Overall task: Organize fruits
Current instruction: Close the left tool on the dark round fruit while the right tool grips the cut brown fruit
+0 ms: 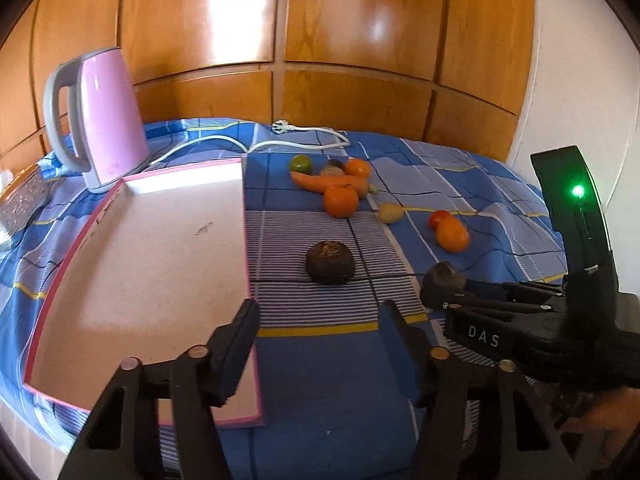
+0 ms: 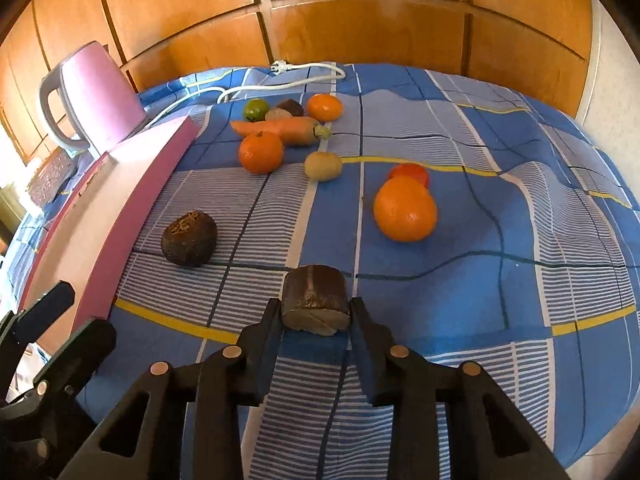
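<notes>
- Right tool (image 2: 316, 312) clamped on a brown cut piece (image 2: 315, 300), on the blue checked cloth (image 2: 500, 240).
- Dark round fruit (image 2: 189, 239) left, beside the pink tray (image 2: 132, 216).
- Orange (image 2: 405, 209) touching a tomato (image 2: 410, 172); carrot (image 2: 280, 128) and kettle (image 2: 92, 92) beyond.

The right gripper (image 2: 316, 316) angles steeply downward, its two black fingers pressed against the sides of a dark cut chunk (image 2: 315, 300). The left gripper (image 1: 316, 328) sits at its nine o'clock, tilted down, jaws parted with nothing between them.

Checked bedspread (image 2: 500, 168) (fruits (image 2: 404, 208), tray (image 1: 160, 260)).
</notes>
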